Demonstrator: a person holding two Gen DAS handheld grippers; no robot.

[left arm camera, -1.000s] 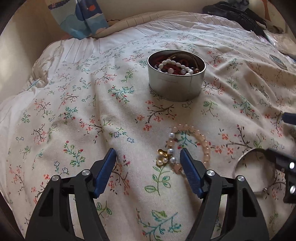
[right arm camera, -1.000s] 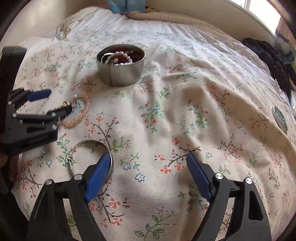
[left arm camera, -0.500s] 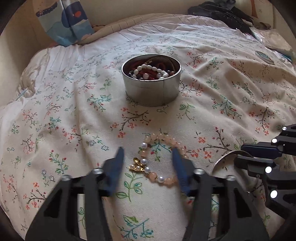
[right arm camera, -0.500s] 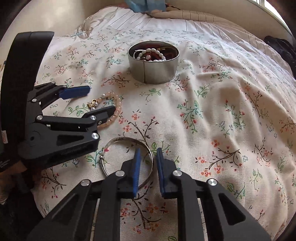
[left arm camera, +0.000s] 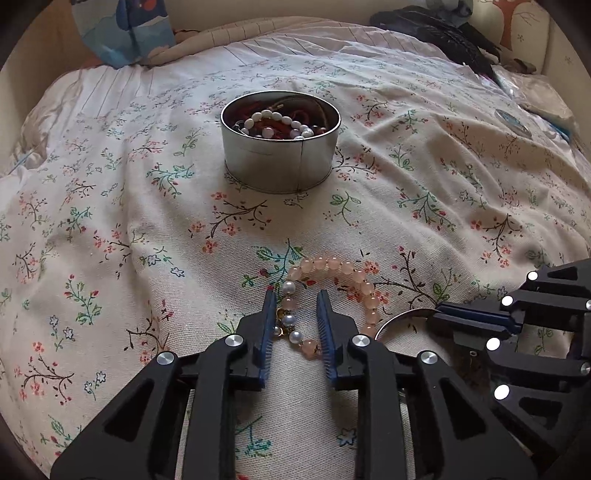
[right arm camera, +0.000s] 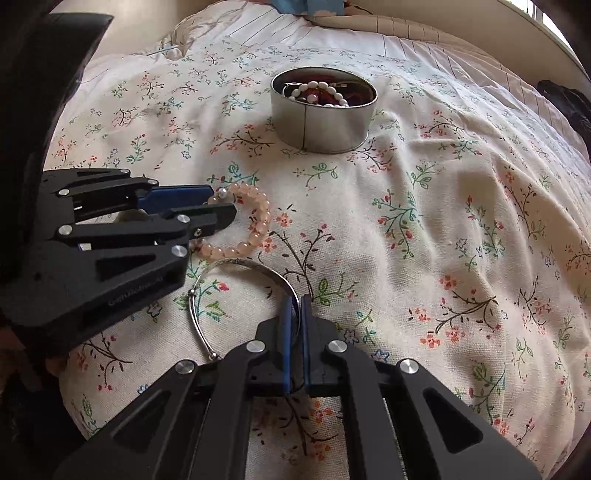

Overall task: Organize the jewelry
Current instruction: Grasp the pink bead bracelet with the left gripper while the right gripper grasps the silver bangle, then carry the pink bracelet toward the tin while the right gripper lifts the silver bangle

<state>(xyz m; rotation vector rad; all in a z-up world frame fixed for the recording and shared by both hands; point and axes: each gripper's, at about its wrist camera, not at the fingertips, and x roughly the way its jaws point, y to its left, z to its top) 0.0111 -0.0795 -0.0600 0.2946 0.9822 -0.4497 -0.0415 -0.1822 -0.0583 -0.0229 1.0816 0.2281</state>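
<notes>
A pink bead bracelet (left arm camera: 347, 275) with white pearls and a gold clasp lies on the floral bedspread. My left gripper (left arm camera: 295, 297) straddles its pearl end with jaws narrowed but still apart; it also shows in the right wrist view (right arm camera: 218, 203) by the bracelet (right arm camera: 255, 221). My right gripper (right arm camera: 295, 301) is shut on the rim of a silver bangle (right arm camera: 236, 264) lying flat; the bangle shows partly in the left wrist view (left arm camera: 399, 317). A round metal tin (left arm camera: 280, 162) holding beads and red jewelry stands beyond; it shows in the right wrist view (right arm camera: 325, 125).
The floral bedspread (left arm camera: 110, 221) is wrinkled and covers the whole area. A blue patterned cloth (left arm camera: 125, 33) lies at the far edge. Dark items (left arm camera: 436, 26) and a small round lid (left arm camera: 513, 120) lie at the far right.
My left gripper moved forward over the bead bracelet and its jaws narrowed around the pearl end. My right gripper moved to the bangle and closed on its rim.
</notes>
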